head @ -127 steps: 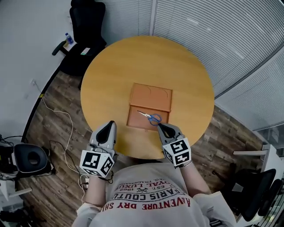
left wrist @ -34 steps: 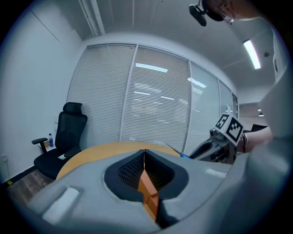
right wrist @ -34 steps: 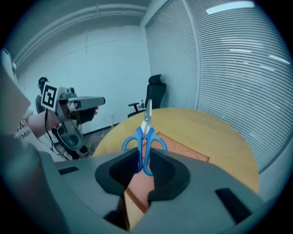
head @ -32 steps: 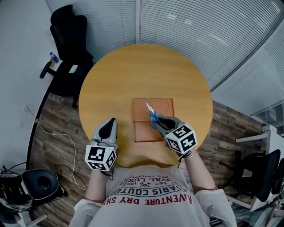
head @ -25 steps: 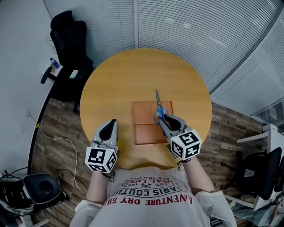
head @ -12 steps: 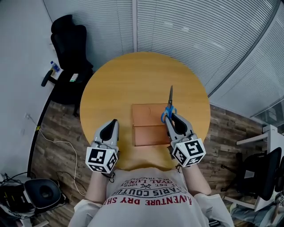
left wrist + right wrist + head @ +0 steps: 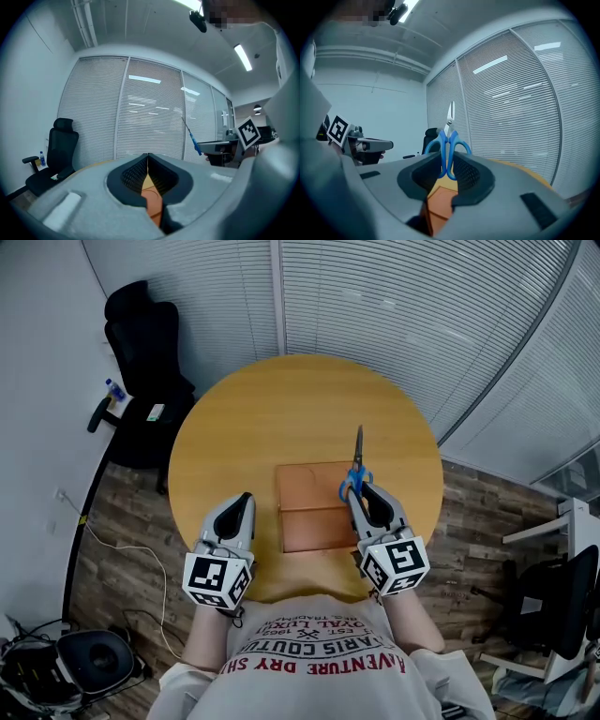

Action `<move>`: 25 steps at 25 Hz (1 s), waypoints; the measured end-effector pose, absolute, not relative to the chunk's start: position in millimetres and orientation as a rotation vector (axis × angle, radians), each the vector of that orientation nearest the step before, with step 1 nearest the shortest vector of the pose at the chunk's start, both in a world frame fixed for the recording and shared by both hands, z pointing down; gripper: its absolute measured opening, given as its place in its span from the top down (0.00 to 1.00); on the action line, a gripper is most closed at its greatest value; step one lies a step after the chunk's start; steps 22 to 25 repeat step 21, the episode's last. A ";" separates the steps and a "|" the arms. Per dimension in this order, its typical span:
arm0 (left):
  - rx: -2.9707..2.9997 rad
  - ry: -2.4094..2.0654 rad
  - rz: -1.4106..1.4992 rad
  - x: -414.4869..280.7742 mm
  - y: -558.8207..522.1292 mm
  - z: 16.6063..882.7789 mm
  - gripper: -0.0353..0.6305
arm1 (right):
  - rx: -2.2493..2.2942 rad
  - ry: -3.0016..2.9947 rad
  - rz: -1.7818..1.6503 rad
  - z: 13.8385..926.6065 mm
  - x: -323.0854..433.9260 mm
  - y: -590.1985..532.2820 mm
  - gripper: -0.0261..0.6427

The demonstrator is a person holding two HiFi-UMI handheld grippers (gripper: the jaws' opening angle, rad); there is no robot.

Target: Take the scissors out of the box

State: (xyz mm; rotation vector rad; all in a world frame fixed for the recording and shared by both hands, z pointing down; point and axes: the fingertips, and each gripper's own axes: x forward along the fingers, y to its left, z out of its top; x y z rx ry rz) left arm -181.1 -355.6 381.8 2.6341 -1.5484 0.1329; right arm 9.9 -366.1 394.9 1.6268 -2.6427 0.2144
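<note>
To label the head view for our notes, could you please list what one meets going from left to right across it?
Black office chair → left gripper → orange box → right gripper, shut on the blue handles of the scissors.

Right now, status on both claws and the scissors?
Right claw shut on scissors, held above box. Left claw shut, empty. Nothing in the way.

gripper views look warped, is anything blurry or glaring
Left gripper view: fisheye bend, dark corners, ceiling light bright but contained. Right gripper view: same warp, scissors sharp. Head view: table evenly lit, blinds curve at the edges.
</note>
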 end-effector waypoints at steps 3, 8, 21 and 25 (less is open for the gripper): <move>2.633 -1.542 0.138 -178.4 -356.6 382.6 0.93 | 1.630 -2.634 0.208 394.9 10.7 -367.1 0.83; 2.631 -1.536 0.133 -175.5 -355.5 383.1 0.93 | 1.615 -2.637 0.211 395.4 9.1 -365.0 0.83; 2.648 -1.525 0.147 -163.6 -353.4 382.2 0.93 | 1.612 -2.610 0.228 399.8 8.8 -362.6 0.83; 2.648 -1.525 0.147 -163.6 -353.4 382.2 0.93 | 1.612 -2.610 0.228 399.8 8.8 -362.6 0.83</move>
